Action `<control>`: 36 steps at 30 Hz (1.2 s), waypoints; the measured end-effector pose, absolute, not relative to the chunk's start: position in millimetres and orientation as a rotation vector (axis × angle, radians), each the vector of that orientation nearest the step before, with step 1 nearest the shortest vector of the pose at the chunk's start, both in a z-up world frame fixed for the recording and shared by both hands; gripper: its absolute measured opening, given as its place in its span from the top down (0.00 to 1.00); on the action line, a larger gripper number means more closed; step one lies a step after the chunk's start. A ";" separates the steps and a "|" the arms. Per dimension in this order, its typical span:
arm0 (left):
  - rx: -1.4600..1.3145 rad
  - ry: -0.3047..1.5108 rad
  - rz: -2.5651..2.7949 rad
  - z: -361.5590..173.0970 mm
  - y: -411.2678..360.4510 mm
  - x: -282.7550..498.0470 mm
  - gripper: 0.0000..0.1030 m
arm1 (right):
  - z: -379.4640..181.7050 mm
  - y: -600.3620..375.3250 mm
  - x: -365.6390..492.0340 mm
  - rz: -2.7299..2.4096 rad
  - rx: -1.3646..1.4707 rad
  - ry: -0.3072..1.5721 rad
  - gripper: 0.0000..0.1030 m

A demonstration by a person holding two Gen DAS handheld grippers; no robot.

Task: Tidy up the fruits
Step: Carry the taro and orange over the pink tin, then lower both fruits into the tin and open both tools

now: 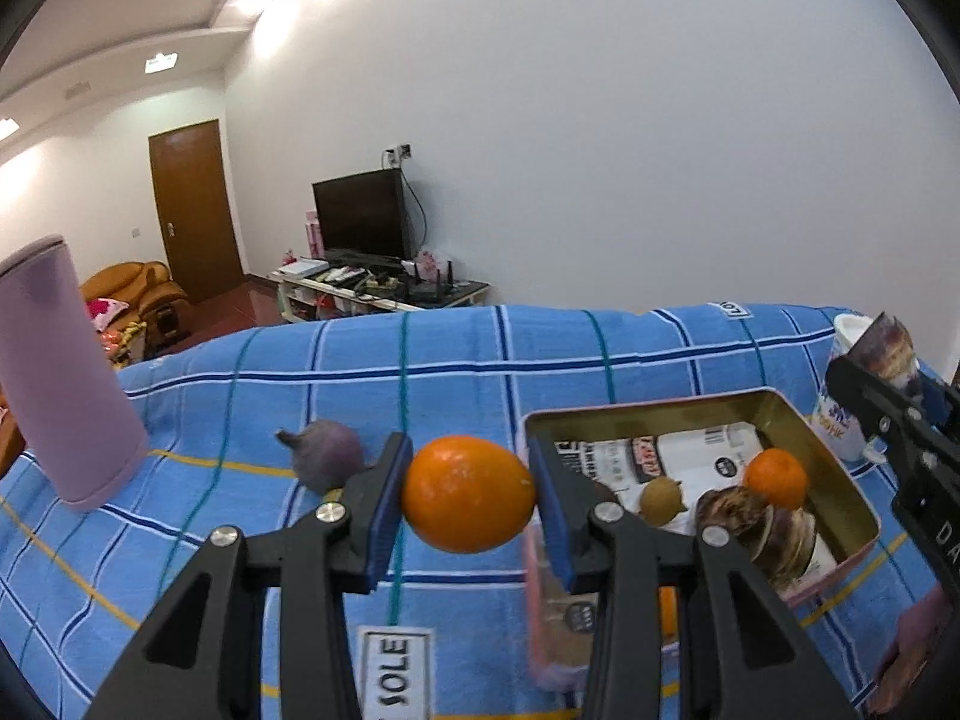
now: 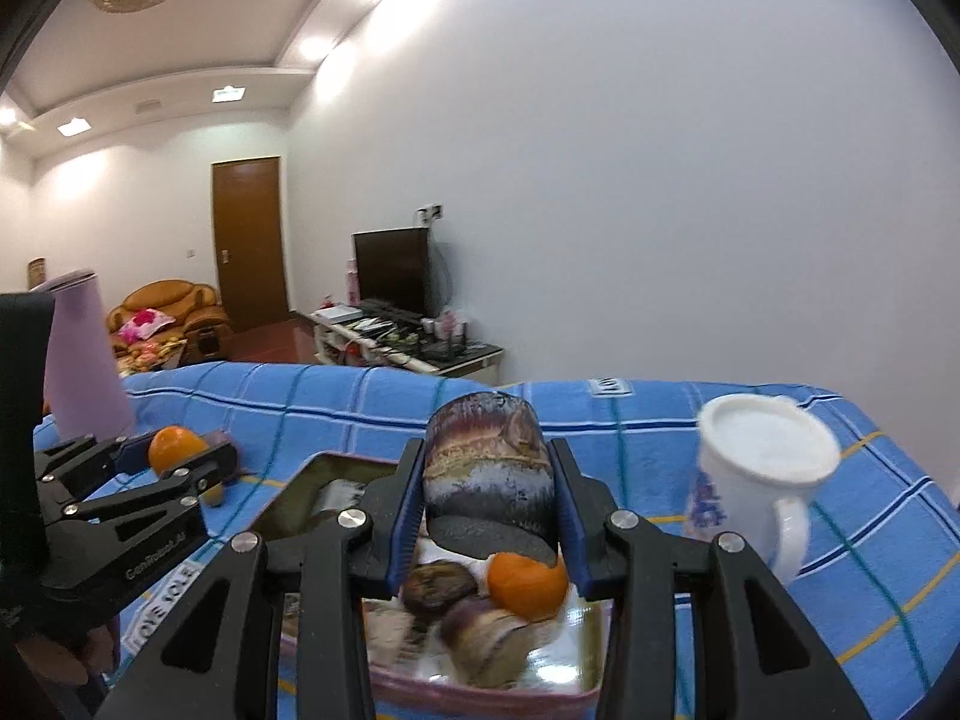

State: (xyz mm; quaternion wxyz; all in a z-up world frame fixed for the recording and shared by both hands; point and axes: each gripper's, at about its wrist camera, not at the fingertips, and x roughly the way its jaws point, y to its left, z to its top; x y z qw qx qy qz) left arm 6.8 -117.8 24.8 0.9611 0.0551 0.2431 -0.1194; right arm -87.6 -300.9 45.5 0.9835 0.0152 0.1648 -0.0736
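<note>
Clamped between the blue pads of the left gripper [image 1: 469, 495], an orange [image 1: 468, 493] hangs off the cloth just left of the open tin box [image 1: 864, 516], its long axis running sideways from pad to pad. Over that tin, the right gripper [image 2: 487, 501] pinches an upright printed can [image 2: 485, 474], above a small orange [image 2: 528, 585] and brownish fruits inside. Left of the tin lie a purple fruit [image 1: 327, 462] and a pink cylinder [image 1: 60, 372]; a white mug [image 2: 762, 468] stands to its right on the blue checked cloth [image 1: 420, 384].

Fruit, tin and cups on the cloth-covered table [image 1: 456, 360]

Tin [image 1: 852, 546] at right holds a small orange [image 1: 777, 478] – tall cup [image 1: 66, 372] far left, fig [image 1: 327, 461] left of centre, mug [image 2: 762, 468] right of the tin.
</note>
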 end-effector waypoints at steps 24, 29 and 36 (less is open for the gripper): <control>0.188 0.597 -0.295 11.0 -193.5 50.2 0.59 | 22.3 -333.9 -35.9 -0.207 0.115 0.472 0.60; 0.206 0.633 -0.287 6.5 -196.6 54.7 0.59 | 19.9 -332.0 -25.9 -0.188 0.118 0.505 0.60; 0.262 0.664 -0.261 1.1 -201.9 60.2 0.59 | 10.2 -325.8 -11.3 -0.135 0.105 0.593 0.59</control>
